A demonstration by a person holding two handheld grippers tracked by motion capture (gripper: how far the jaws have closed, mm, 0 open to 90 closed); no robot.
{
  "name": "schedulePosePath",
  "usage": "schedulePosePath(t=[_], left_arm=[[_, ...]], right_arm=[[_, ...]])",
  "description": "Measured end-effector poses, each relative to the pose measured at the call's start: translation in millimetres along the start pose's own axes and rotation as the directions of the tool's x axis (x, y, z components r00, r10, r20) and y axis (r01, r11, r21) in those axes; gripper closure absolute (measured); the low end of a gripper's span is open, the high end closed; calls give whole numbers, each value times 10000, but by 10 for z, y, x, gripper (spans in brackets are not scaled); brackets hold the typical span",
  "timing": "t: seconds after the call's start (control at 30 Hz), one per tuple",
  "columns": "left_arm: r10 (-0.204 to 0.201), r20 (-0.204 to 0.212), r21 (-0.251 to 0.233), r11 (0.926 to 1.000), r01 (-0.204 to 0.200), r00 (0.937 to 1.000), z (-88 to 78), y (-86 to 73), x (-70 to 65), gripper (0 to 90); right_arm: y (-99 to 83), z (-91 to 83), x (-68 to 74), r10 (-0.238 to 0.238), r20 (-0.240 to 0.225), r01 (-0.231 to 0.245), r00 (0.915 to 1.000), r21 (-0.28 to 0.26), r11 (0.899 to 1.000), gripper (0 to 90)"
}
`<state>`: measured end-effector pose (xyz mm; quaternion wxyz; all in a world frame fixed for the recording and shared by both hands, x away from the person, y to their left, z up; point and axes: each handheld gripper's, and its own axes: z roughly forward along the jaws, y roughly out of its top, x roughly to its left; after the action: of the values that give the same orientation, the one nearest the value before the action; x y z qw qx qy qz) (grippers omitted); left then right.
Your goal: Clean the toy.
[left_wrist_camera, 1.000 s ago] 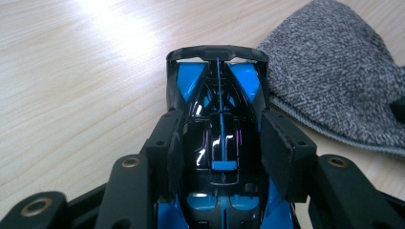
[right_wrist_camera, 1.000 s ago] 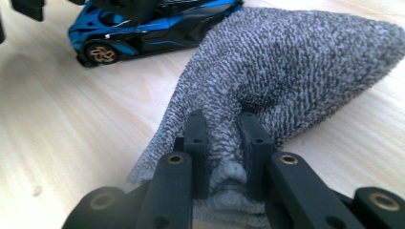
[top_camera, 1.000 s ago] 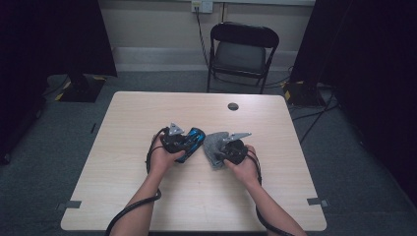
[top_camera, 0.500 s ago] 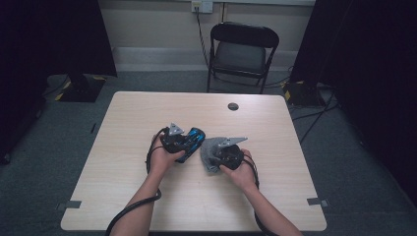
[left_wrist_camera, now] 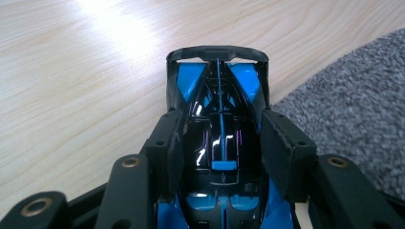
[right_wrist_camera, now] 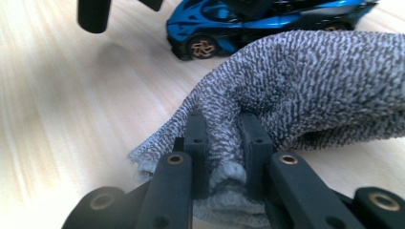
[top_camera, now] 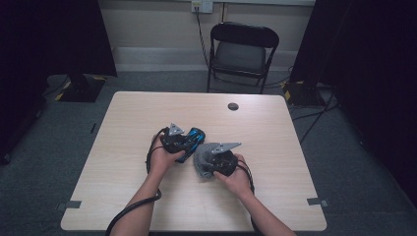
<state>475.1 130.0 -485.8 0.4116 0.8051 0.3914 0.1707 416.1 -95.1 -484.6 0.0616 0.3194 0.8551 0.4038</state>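
Table (top_camera: 123,196): bare wood all around frame-centre work zone, edges well clear. Left gripper (left_wrist_camera: 219,143) jaws clamped on blue-black toy car (left_wrist_camera: 217,138), car between pads. Right gripper (right_wrist_camera: 223,138) jaws pinching grey cloth (right_wrist_camera: 305,81) fold, cloth touching car, frame centre.

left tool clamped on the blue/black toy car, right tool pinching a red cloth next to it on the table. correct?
Not quite: the cloth is grey, not red, as the right gripper view shows. The rest holds: the left tool is clamped on the blue and black toy car, and the right tool pinches a fold of the cloth beside it on the table.
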Motion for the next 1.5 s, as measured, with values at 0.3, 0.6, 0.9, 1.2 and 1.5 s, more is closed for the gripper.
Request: schedulePosePath(t=[0.3,0.6,0.9,1.2,1.5], left_arm=[[-6,13,-20,10000,6,10000,1,0,-1,513],[-38,-1,-6,10000,38,10000,1,2,-3,513],[-31,6,28,10000,31,10000,0,4,-3,513],[-38,-51,39,10000,38,10000,0,4,-5,513],[-31,-16,-42,10000,31,10000,3,-1,-4,513]], right_arm=[[-6,35,131,-301,-480,300,9984,-30,9995,772],[-30,61,245,-473,-886,465,9949,-113,9989,772],[-49,84,347,-750,-1346,722,9881,-250,9971,772],[-42,83,393,-894,-1667,867,9819,-236,9960,772],[-43,27,403,-956,-2025,927,9746,-240,9954,772]])
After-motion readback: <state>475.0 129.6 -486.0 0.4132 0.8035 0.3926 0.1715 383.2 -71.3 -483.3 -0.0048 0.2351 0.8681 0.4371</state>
